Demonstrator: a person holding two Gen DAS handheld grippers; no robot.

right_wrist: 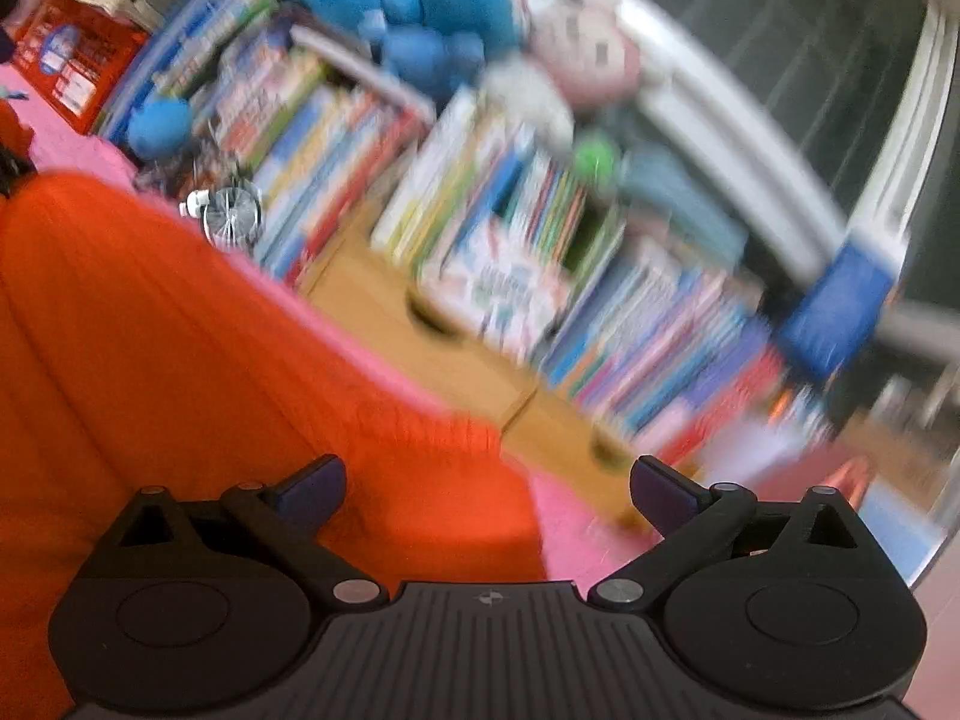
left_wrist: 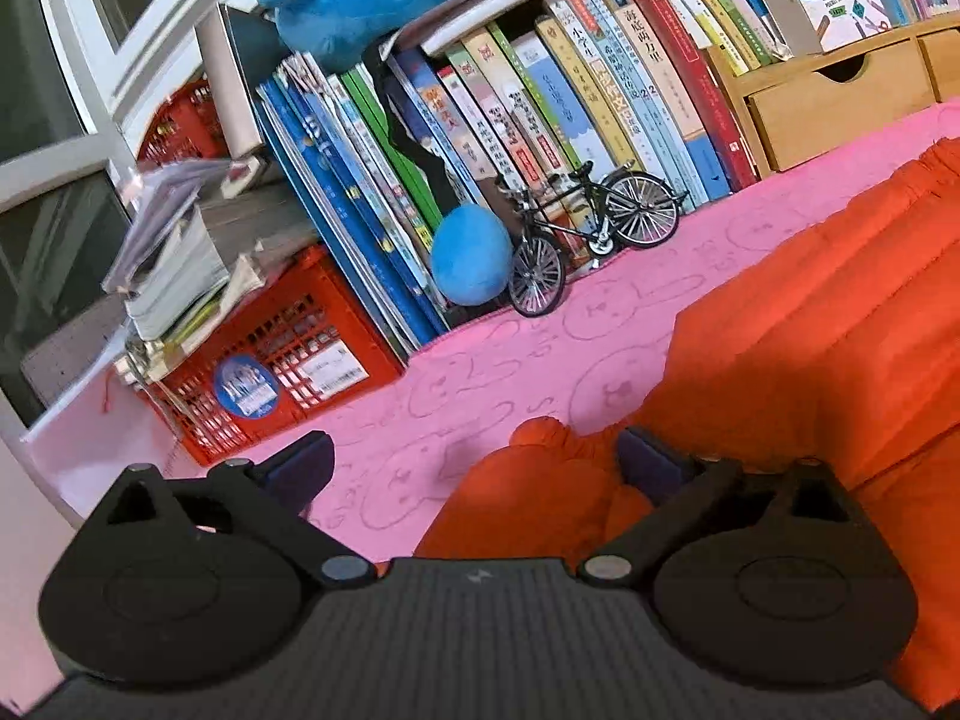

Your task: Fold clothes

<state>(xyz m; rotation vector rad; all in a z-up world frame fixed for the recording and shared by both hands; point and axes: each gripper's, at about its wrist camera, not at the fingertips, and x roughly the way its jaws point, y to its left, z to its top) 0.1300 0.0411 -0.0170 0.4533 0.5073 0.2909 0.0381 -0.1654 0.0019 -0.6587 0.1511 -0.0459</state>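
An orange-red knit garment (left_wrist: 810,324) lies folded in layers on the pink rabbit-print cloth (left_wrist: 480,372). A bunched part of it (left_wrist: 540,480) sits between the fingers of my left gripper (left_wrist: 474,468), which stands open just above it. In the right wrist view, which is blurred by motion, the same garment (right_wrist: 180,330) fills the left half. Its ribbed hem corner (right_wrist: 456,438) lies just ahead of my right gripper (right_wrist: 486,486), open with nothing held.
A row of upright books (left_wrist: 540,120) lines the back, with a model bicycle (left_wrist: 588,234) and a blue plush ball (left_wrist: 471,261) in front. A red crate (left_wrist: 270,372) with stacked papers stands left. Wooden drawers (left_wrist: 840,102) sit at the right. Blue plush toys (right_wrist: 420,6) top the books.
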